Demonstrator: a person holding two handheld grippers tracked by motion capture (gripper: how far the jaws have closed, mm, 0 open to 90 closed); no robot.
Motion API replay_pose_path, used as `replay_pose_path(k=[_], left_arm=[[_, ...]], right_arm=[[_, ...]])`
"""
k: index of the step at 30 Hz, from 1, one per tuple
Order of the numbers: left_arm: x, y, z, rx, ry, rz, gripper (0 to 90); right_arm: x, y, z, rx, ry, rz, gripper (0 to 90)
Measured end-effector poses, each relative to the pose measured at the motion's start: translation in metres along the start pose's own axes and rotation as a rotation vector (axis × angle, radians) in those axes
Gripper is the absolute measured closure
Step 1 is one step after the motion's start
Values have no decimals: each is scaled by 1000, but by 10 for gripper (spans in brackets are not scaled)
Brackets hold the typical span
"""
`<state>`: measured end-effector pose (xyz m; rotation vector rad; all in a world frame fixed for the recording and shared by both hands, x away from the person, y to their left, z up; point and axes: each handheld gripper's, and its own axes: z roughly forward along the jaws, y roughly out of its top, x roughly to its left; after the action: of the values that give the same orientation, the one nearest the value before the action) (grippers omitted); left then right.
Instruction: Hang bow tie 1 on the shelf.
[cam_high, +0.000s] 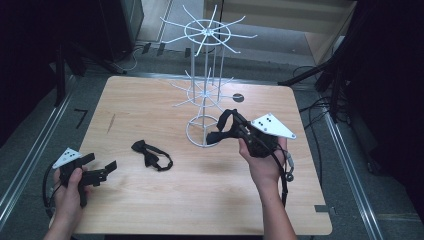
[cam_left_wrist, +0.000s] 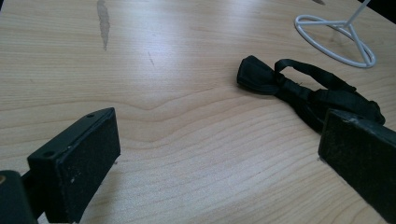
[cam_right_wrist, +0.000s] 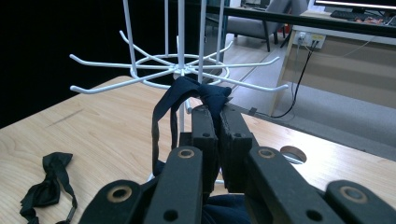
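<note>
A white wire rack (cam_high: 205, 100) with hooked arms stands at the table's middle back. One black bow tie (cam_high: 151, 155) lies flat on the wood, left of the rack's base. My right gripper (cam_high: 239, 126) is shut on a second dark bow tie (cam_high: 225, 127), lifted just right of the rack. In the right gripper view that tie (cam_right_wrist: 205, 95) is pinched between the pads (cam_right_wrist: 205, 126), its strap looping down, right before the rack's lower hooks (cam_right_wrist: 177, 70). My left gripper (cam_high: 101, 162) rests low at the front left, open and holding nothing, with the lying tie (cam_left_wrist: 303, 88) ahead of its right jaw.
The wooden table (cam_high: 200, 200) has a round hole (cam_high: 238, 97) behind the rack. The rack's ring base (cam_left_wrist: 336, 39) sits beyond the lying tie. Dark stands and cables surround the table; bare wood stretches along the front and left.
</note>
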<state>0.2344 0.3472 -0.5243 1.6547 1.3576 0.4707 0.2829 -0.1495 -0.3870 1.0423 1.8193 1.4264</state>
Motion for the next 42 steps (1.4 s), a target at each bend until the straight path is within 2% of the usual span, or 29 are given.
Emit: replay_pose_path(k=[13, 21, 42], left_arm=[[0, 0, 0, 0, 0, 0, 0], [0, 0, 0, 0, 0, 0, 0], [0, 0, 0, -1, -1, 3, 0]], right_arm=[[-2, 5, 16, 19, 2, -9, 870], [-6, 1, 26, 39, 5, 15, 870], [-12, -9, 45, 25, 25, 88, 868]])
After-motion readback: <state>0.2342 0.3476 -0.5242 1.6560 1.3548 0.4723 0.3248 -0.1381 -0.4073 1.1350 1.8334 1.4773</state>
